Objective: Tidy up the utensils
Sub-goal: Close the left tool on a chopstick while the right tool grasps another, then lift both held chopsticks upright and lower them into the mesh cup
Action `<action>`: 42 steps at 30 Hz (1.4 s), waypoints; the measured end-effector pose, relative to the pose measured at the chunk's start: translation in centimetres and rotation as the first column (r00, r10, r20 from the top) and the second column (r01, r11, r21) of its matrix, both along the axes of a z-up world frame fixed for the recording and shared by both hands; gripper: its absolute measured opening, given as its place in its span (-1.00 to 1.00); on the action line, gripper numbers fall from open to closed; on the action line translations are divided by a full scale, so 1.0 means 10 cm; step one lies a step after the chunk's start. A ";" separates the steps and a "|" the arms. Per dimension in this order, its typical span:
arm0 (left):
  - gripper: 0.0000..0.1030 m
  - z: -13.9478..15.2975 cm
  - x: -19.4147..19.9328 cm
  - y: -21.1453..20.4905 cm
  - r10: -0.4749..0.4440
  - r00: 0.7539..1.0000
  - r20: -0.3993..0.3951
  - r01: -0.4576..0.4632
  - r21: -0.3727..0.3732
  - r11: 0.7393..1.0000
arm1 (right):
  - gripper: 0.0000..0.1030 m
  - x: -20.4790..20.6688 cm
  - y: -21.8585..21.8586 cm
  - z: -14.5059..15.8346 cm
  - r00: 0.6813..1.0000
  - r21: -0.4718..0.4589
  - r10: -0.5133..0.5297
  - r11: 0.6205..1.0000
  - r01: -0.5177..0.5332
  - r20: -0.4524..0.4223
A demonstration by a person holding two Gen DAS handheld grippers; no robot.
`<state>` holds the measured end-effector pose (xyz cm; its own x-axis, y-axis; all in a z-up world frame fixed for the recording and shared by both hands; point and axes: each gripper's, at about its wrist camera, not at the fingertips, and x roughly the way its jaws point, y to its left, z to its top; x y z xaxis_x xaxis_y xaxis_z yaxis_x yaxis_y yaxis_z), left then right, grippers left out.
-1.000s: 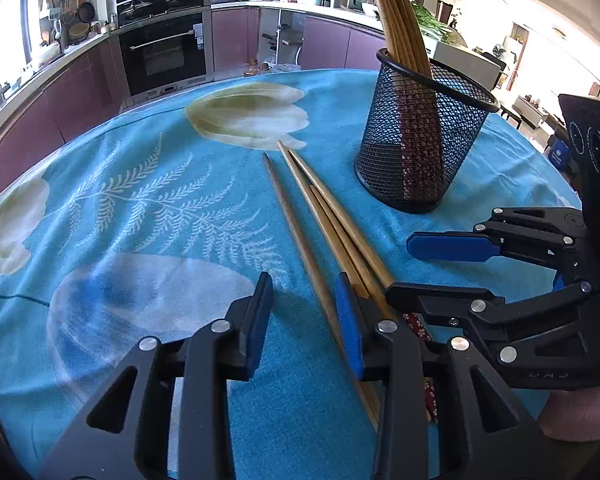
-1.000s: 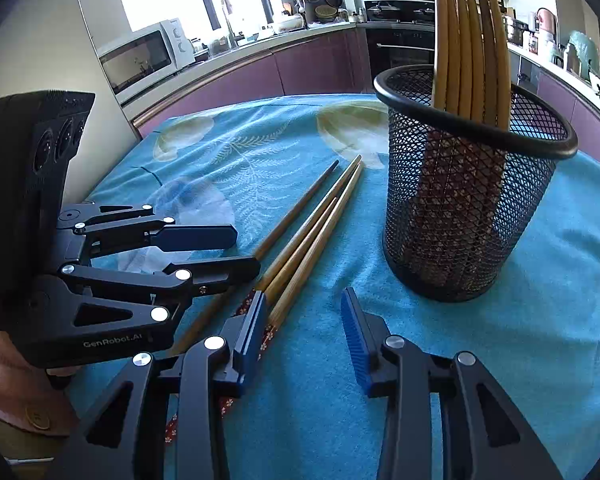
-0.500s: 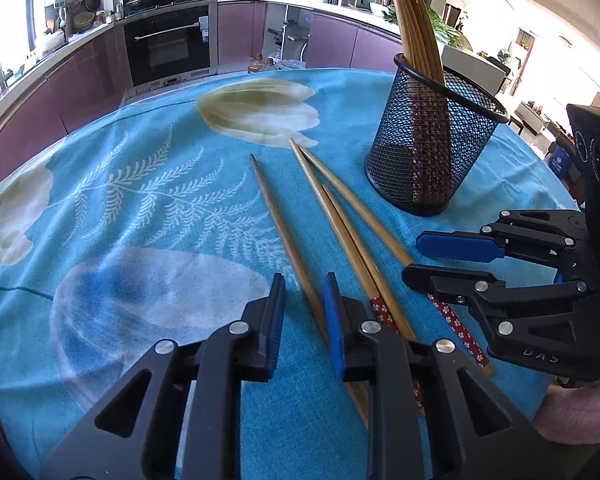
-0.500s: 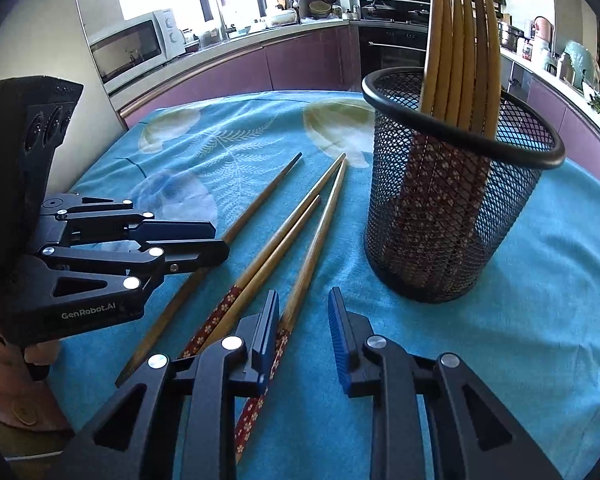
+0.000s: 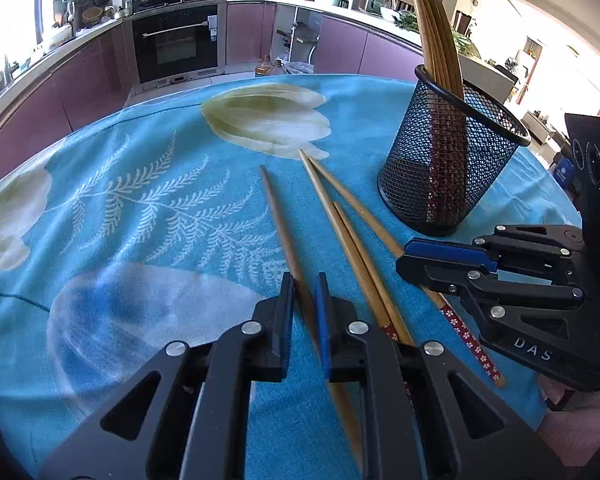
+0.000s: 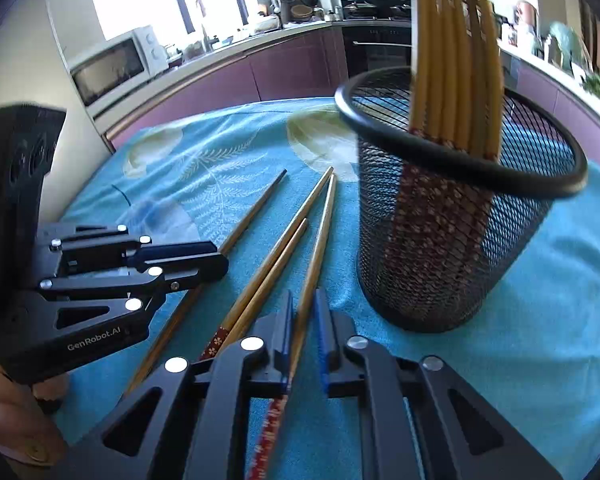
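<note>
On the blue floral tablecloth (image 5: 148, 216), our black mesh holder (image 5: 448, 168) stands far right, chopsticks upright inside. Our left gripper (image 5: 302, 312) has just closed on the leftmost chopstick (image 5: 278, 216); our right gripper (image 6: 303, 320) has just closed on the rightmost chopstick (image 6: 320, 240).

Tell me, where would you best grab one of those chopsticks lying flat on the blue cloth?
Grip a loose chopstick near its thick patterned end, coming down from above with the claw fingers either side of the thin shaft. It lies flat and close beside its neighbours, so from the side there is little room. The left claw and the right claw each pinch one like that.
</note>
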<state>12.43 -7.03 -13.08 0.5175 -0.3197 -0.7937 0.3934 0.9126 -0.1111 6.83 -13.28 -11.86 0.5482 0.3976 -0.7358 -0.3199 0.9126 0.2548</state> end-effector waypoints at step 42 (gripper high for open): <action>-0.85 0.01 -0.08 -0.09 -0.045 0.999 -0.021 0.045 -0.014 0.999 | -0.89 -0.09 -0.10 0.06 0.999 0.086 0.050 0.995 -0.050 -0.004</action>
<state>11.58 -7.89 -13.01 0.4854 -0.3533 -0.7998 0.4317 0.8923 -0.1321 5.93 -14.33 -11.23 0.5213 0.4861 -0.7014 -0.3627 0.8702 0.3335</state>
